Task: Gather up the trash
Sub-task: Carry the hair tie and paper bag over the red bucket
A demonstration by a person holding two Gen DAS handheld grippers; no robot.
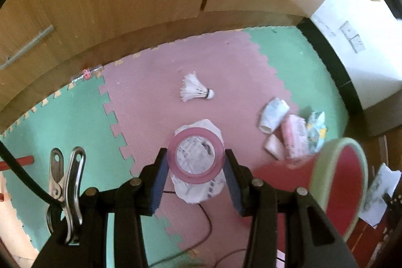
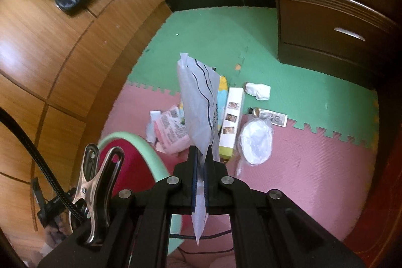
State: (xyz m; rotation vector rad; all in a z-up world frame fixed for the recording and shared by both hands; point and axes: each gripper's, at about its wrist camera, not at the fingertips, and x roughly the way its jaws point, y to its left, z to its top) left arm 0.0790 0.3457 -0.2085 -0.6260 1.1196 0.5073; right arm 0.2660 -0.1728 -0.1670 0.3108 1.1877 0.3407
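In the left wrist view my left gripper [image 1: 196, 162] is shut on a pink tape roll [image 1: 173, 162], its blue pads pressing the roll's two sides above the mat. Crumpled newspaper [image 1: 198, 192] shows through and behind the roll. A red bin with a pale green rim [image 1: 339, 190] stands close on the right. In the right wrist view my right gripper [image 2: 200, 167] is shut on a thin white plastic bag with black lines [image 2: 201, 104], which sticks up past the fingertips and hangs below them. The bin [image 2: 130, 165] sits just to its left.
On the pink and green foam mat [image 1: 140, 97] lie a shuttlecock [image 1: 196, 91] and pink and white wrappers [image 1: 289, 132]. The right wrist view shows a white box [image 2: 232, 122], a plastic lid [image 2: 256, 142], a crumpled tissue [image 2: 258, 91], wooden cabinets [image 2: 62, 47] and dark drawers [image 2: 334, 16].
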